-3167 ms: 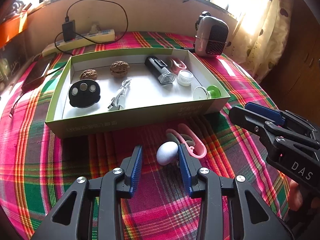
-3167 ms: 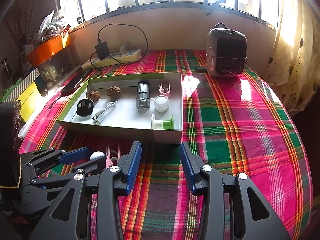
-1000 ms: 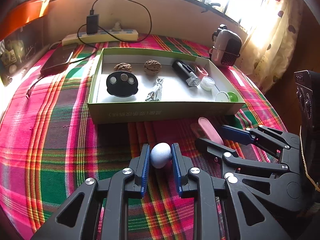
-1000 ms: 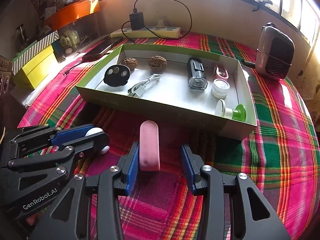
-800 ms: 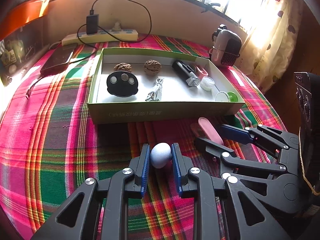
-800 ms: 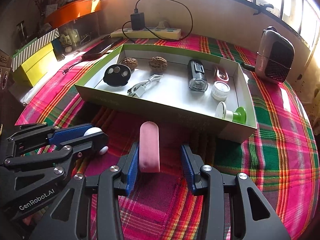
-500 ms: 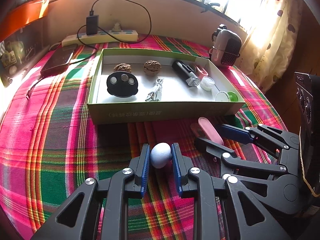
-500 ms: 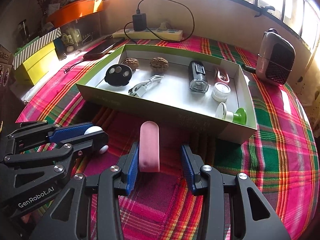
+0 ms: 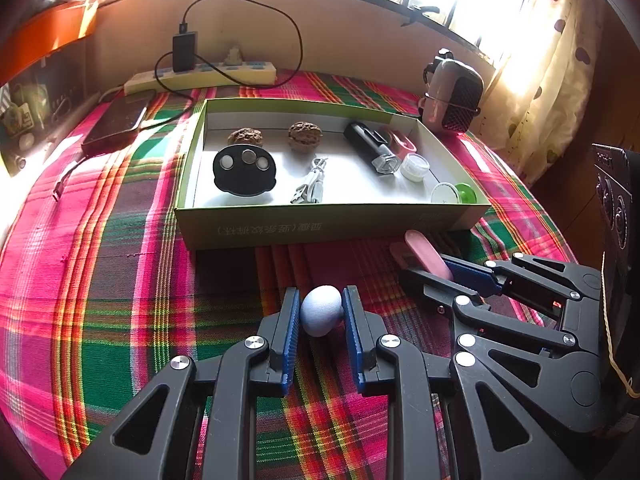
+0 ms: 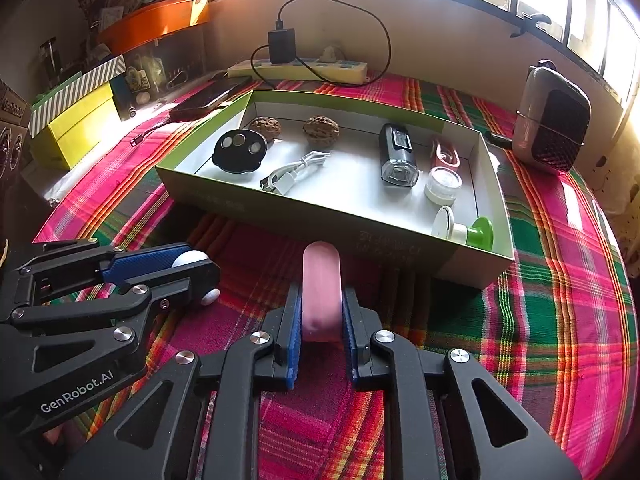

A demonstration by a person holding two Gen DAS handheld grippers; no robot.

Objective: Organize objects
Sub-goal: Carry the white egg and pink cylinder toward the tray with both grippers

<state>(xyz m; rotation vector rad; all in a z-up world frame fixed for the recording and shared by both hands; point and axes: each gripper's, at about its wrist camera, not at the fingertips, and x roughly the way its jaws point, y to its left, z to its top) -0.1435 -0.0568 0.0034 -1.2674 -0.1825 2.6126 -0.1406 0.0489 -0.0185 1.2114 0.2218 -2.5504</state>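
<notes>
My left gripper (image 9: 320,312) is shut on a pale blue egg-shaped object (image 9: 320,315) and holds it above the plaid cloth in front of the green box (image 9: 328,226). My right gripper (image 10: 320,312) is shut on a pink oblong case (image 10: 321,292), also in front of the box (image 10: 280,204). The case also shows in the left wrist view (image 9: 426,254). The left gripper with the egg (image 10: 190,258) appears at the left of the right wrist view.
The box holds two walnuts (image 9: 305,136), a black disc (image 9: 244,170), a white cable (image 9: 310,186), a black light (image 9: 372,148), a small jar (image 9: 416,166) and a green spool (image 9: 456,194). A power strip (image 9: 200,74), a phone (image 9: 116,122) and a small heater (image 9: 452,96) lie beyond.
Over three seconds both grippers closed, the left on the egg and the right on the pink case, and lifted back. In the last second nothing has visibly moved.
</notes>
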